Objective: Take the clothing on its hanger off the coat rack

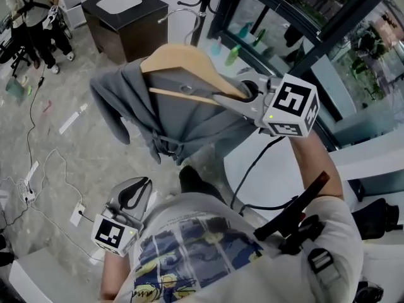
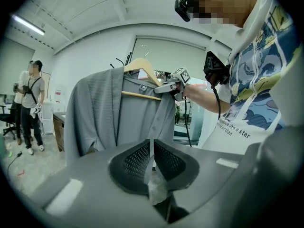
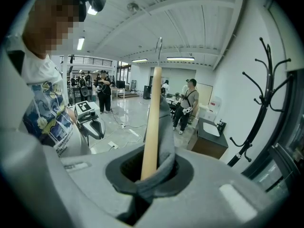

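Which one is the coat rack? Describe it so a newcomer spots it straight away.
Look at the dark cabinet topped by the white basin. The coat rack stands just beside it: a thin black pole, the only thing with curling hooks branching off.

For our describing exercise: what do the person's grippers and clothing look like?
The left gripper and right gripper are grey, with black jaws and white cubes of black square markers. A black cable leaves the right one. White T-shirt, blue print.
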Action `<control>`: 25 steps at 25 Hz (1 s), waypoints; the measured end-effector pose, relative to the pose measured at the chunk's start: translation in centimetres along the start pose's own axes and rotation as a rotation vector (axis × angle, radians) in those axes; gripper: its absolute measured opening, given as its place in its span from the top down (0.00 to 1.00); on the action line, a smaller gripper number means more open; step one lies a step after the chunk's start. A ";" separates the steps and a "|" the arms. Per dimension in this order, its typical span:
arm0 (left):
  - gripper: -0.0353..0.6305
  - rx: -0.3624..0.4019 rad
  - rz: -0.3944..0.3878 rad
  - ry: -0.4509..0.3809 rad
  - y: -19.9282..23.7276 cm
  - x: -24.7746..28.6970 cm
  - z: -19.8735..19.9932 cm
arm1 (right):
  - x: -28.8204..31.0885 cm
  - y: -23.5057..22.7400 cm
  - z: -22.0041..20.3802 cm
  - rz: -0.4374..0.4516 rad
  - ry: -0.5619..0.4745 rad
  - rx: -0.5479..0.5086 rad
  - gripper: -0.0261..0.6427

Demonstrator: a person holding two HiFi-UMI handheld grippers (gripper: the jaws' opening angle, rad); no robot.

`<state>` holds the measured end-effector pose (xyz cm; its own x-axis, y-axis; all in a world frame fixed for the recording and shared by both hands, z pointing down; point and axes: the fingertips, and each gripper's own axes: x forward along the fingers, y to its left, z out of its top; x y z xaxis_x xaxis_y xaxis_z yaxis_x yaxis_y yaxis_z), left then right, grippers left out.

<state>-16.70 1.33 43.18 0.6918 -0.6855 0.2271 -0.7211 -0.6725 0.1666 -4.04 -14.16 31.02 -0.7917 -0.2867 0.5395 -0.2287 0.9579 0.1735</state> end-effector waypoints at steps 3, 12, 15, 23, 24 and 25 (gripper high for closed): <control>0.90 -0.002 0.003 -0.004 0.3 -0.3 0.0 | 0.4 0.3 0.2 0.004 0.005 -0.005 0.95; 0.90 -0.013 0.027 -0.002 1.0 -0.5 0.0 | 0.9 0.2 0.3 0.027 0.002 0.003 0.95; 0.90 -0.016 0.033 -0.002 1.1 -0.5 0.1 | 0.9 0.4 0.4 0.032 -0.002 0.001 0.95; 0.90 -0.013 0.033 0.000 1.1 -0.1 0.4 | 0.8 0.4 0.6 0.041 -0.008 -0.006 0.95; 0.90 -0.013 0.033 0.000 1.0 -0.1 0.5 | 0.7 0.4 0.5 0.042 -0.008 -0.006 0.95; 0.90 -0.013 0.033 0.000 1.0 -0.1 0.5 | 0.7 0.3 0.5 0.042 -0.008 -0.006 0.95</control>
<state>-17.42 0.58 42.85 0.6678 -0.7069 0.2331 -0.7437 -0.6461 0.1715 -4.94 -14.04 31.02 -0.8050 -0.2458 0.5399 -0.1918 0.9691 0.1552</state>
